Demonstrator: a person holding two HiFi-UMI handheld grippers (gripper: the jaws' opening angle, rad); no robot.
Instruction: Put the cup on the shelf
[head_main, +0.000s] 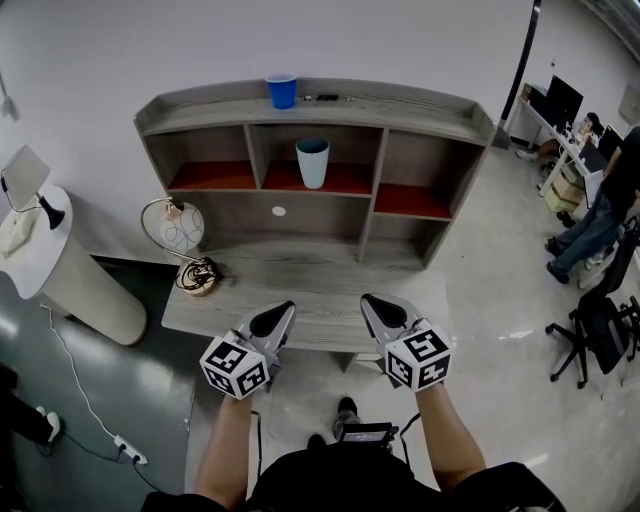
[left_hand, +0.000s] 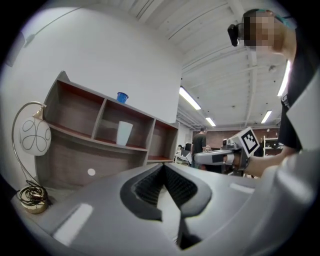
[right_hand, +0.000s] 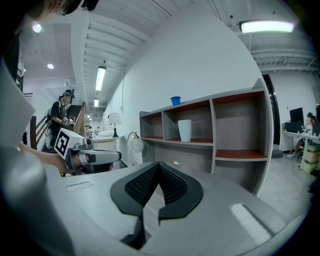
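A pale blue cup (head_main: 312, 162) stands upright in the middle compartment of the grey wooden shelf unit (head_main: 420, 118). A small blue cup (head_main: 282, 90) stands on the shelf's top board. Both cups also show in the left gripper view, the pale cup (left_hand: 124, 133) and the blue cup (left_hand: 122, 97), and in the right gripper view, the pale cup (right_hand: 184, 130) and the blue cup (right_hand: 175, 100). My left gripper (head_main: 286, 307) and right gripper (head_main: 369, 300) hover side by side over the desk's front edge, well short of the shelf. Both are shut with nothing in them, as the left gripper (left_hand: 163, 167) and right gripper (right_hand: 159, 167) show close up.
A globe lamp (head_main: 181, 228) and a coil of cable (head_main: 198, 275) sit at the desk's left end. A white round stand (head_main: 60, 260) is left of the desk. An office chair (head_main: 600, 320) and a person (head_main: 600, 200) are at the right.
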